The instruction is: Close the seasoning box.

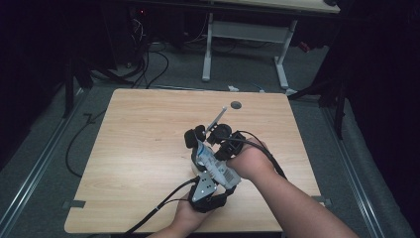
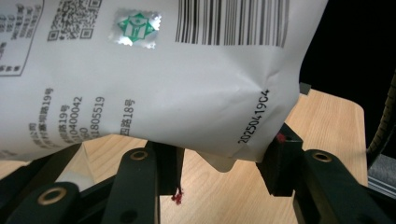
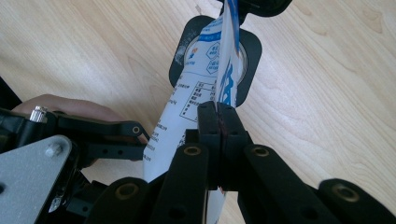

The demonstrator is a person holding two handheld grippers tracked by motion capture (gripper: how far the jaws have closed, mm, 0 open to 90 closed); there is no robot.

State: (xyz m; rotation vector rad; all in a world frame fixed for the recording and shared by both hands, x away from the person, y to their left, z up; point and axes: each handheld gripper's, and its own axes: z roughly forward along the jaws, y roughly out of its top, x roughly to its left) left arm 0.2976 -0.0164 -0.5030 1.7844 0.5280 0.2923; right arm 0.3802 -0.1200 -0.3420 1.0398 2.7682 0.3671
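Note:
A white pouch [image 1: 214,166] with black print, a barcode and blue graphics hangs above the wooden table [image 1: 148,148], held between both grippers. My left gripper [image 2: 226,156] is shut on its lower body, a pad on each side of the creased corner of the pouch [image 2: 163,84]. In the high view the left gripper [image 1: 209,176] sits under it near the front edge. My right gripper [image 3: 218,109] is shut, jaws pressed together on the thin edge of the pouch [image 3: 205,70]. In the high view the right gripper [image 1: 224,148] is just beyond the left one.
A black rounded-square piece [image 3: 250,51] with a pale round middle lies on the table beneath the pouch, seen also as a black piece [image 1: 193,136]. A second black part [image 1: 221,131] and a thin pale stick [image 1: 218,118] lie beside it. Cables trail toward the front edge.

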